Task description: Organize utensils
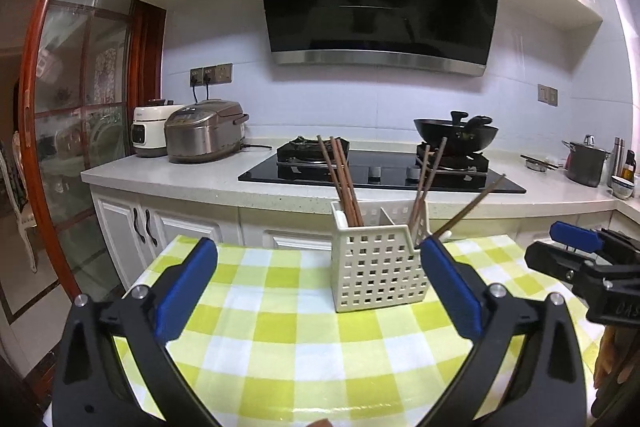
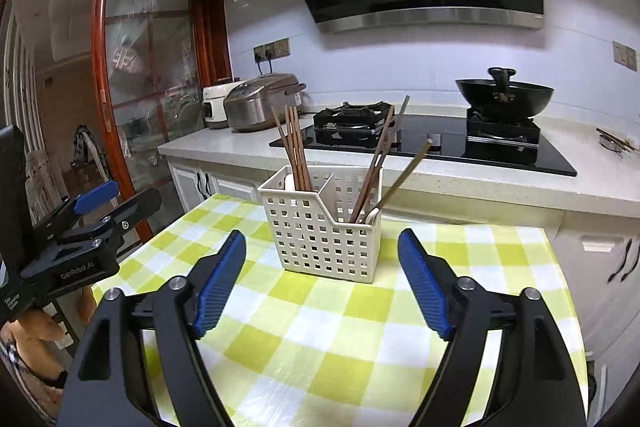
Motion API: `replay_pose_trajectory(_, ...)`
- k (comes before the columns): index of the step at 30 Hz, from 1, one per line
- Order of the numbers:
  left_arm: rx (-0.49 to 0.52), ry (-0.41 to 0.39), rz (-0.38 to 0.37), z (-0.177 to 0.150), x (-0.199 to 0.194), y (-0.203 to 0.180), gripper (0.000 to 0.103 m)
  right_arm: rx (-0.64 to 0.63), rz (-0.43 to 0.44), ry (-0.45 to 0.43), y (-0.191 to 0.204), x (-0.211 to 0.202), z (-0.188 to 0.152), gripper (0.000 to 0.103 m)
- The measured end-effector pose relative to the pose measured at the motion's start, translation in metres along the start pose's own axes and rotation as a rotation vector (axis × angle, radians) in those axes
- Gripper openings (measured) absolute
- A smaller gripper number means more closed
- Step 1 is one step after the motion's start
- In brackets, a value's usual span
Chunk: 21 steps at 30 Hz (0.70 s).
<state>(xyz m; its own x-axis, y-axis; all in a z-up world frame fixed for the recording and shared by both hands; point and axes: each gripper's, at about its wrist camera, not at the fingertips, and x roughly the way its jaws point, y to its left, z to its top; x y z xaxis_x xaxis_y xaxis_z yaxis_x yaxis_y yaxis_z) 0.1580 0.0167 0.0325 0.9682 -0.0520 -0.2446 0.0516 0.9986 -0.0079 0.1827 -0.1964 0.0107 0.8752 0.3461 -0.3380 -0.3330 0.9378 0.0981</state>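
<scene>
- Since both grippers stand back from the work, we read them plainly: our left gripper has its jaws spread wide with nothing between the blue pads, and our right gripper is open too, a little less wide, and equally empty.
- The utensil caddy sits upright on the checked tablecloth, towards the far edge of the table, just ahead of both grippers and touching neither.
- It is a cream plastic basket with a grid of square holes, a stepped front wall and a divider making two compartments.
- The left compartment holds a bundle of brown chopsticks; the right one holds a looser set of chopsticks, leaning apart, with what looks like a white spoon handle beside them.
- We judge the chopsticks light, stiff and smooth, likely to slip or pivot if pinched near a tip, so we would take hold at mid-shaft above the rim.
- The caddy looks light and may tip or slide if a stick drags on its wall; holding its rim with the other gripper would steady it.
</scene>
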Motion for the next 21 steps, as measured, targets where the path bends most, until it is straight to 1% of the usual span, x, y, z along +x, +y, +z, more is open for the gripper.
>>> replay_pose_trajectory(2,0.004,0.000,-0.012,-0.004,-0.006,-0.006,0.098,-0.003,-0.006,-0.002,0.001,-0.003,-0.003,0.083)
replay_pose_trajectory(5,0.030,0.007,-0.015,-0.007,-0.010,-0.014,0.098,-0.016,-0.008,0.006,0.003,-0.005,-0.006,0.085)
replay_pose_trajectory(8,0.051,0.013,-0.017,-0.008,-0.010,-0.016,0.098,-0.015,-0.004,0.009,0.001,-0.006,-0.006,0.085)
replay_pose_trajectory(13,0.032,0.023,-0.037,-0.006,-0.008,-0.011,0.098,0.005,-0.009,0.008,-0.006,-0.008,-0.007,0.085)
replay_pose_trajectory(21,0.049,0.024,-0.058,-0.007,-0.012,-0.016,0.098,0.002,-0.002,0.013,-0.006,-0.007,-0.007,0.085)
